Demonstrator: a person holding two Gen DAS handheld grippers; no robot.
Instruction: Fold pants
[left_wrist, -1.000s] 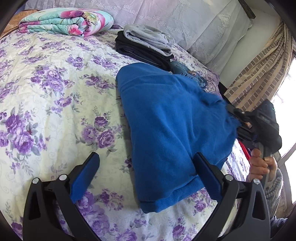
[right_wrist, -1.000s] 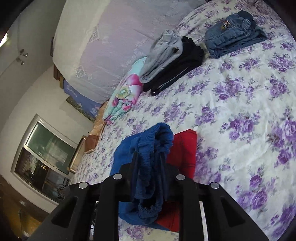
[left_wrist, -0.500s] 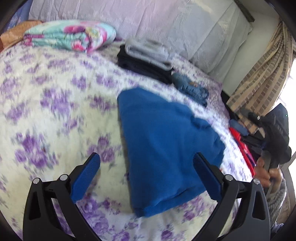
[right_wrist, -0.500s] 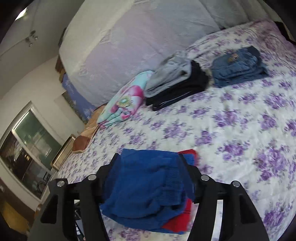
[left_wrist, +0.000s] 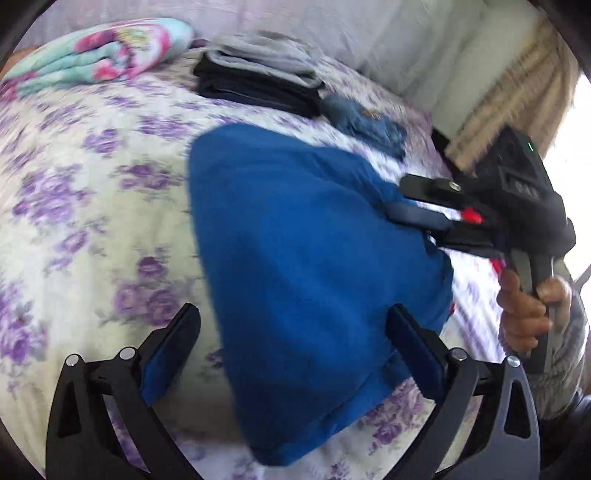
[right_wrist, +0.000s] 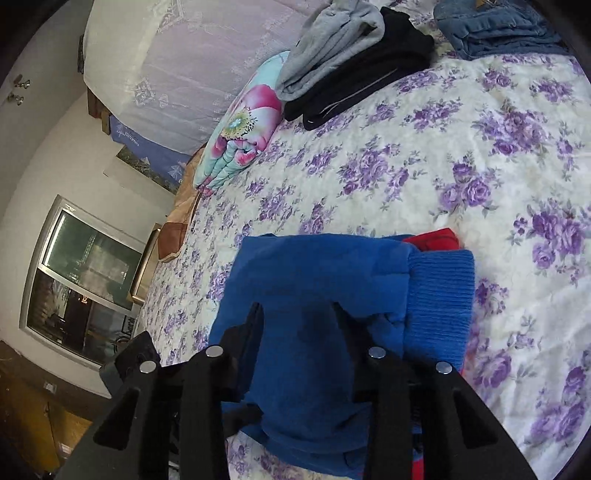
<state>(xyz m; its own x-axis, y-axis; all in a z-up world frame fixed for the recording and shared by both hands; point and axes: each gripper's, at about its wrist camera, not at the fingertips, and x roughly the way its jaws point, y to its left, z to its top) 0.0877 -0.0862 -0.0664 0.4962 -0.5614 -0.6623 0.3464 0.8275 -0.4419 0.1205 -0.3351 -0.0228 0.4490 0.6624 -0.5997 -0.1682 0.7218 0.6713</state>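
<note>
Purple-flowered bedding (right_wrist: 461, 155) is covering the bed, with wide bare room running across the right half of the right wrist view. Blue pants (left_wrist: 306, 273) are lying folded at the middle of the left wrist view, their lower edge nearing the bed's edge. Left tool (left_wrist: 291, 354) is standing wide open, its pads apart and holding nothing. Right tool (right_wrist: 295, 325) is sitting half open over the pants' cloth, its jaws having just been closing a little; whether its pads are pressing the cloth I cannot tell. Something red (right_wrist: 432, 240) is peeking out beneath the pants. Folded grey and black clothes (right_wrist: 354, 55) and jeans (right_wrist: 498, 29) are lying along the upper edge.
</note>
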